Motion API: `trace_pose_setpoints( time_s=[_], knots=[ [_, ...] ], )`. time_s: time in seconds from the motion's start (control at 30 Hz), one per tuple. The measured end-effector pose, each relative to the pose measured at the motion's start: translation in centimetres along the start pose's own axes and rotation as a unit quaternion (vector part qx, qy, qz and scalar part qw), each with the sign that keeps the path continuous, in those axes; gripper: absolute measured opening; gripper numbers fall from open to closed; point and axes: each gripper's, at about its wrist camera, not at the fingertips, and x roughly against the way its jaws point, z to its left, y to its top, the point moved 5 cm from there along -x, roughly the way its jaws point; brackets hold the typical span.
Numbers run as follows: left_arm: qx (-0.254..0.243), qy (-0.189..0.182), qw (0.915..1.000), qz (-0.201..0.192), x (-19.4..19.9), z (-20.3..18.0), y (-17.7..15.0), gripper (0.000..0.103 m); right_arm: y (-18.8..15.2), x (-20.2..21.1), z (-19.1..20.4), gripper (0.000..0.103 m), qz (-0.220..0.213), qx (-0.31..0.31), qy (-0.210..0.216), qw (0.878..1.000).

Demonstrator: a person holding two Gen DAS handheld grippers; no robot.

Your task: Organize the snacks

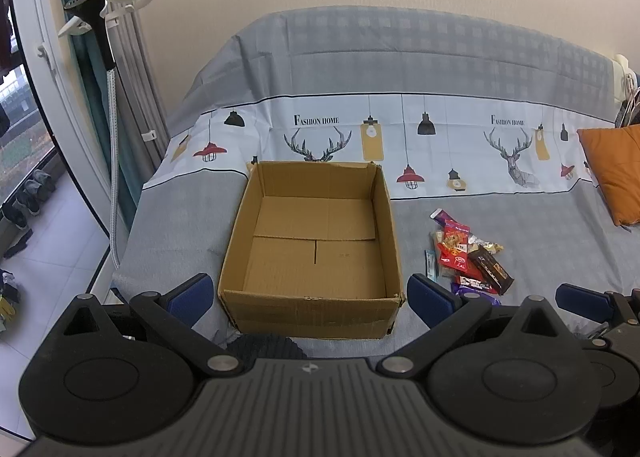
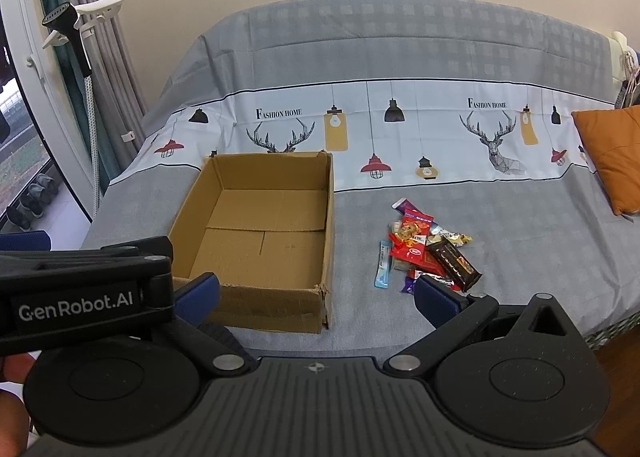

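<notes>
An open, empty cardboard box (image 1: 316,245) sits on a covered sofa; it also shows in the right wrist view (image 2: 260,237). A pile of snack packets (image 1: 466,257) lies on the sofa to the box's right, with a red packet, a dark brown bar and a light blue stick; it also shows in the right wrist view (image 2: 428,253). My left gripper (image 1: 310,297) is open and empty, in front of the box's near wall. My right gripper (image 2: 316,297) is open and empty, near the box's front right corner, with its right finger beside the pile.
An orange cushion (image 2: 612,157) lies at the sofa's right end. A garment steamer on a stand (image 1: 100,41) and curtains stand left of the sofa, by a window. Shoes (image 1: 28,197) sit on the floor at left. The left gripper's body (image 2: 80,289) crosses the right wrist view's left side.
</notes>
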Motion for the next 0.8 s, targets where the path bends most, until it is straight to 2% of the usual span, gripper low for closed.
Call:
trace_pose_setpoints(
  time_s=[0.8],
  knots=[
    [0.001, 0.006, 1.0000, 0.006, -0.42, -0.05, -0.83, 0.103, -0.45, -0.50, 0.15, 0.103, 0.007, 0.002, 0.006, 1.000]
  ],
)
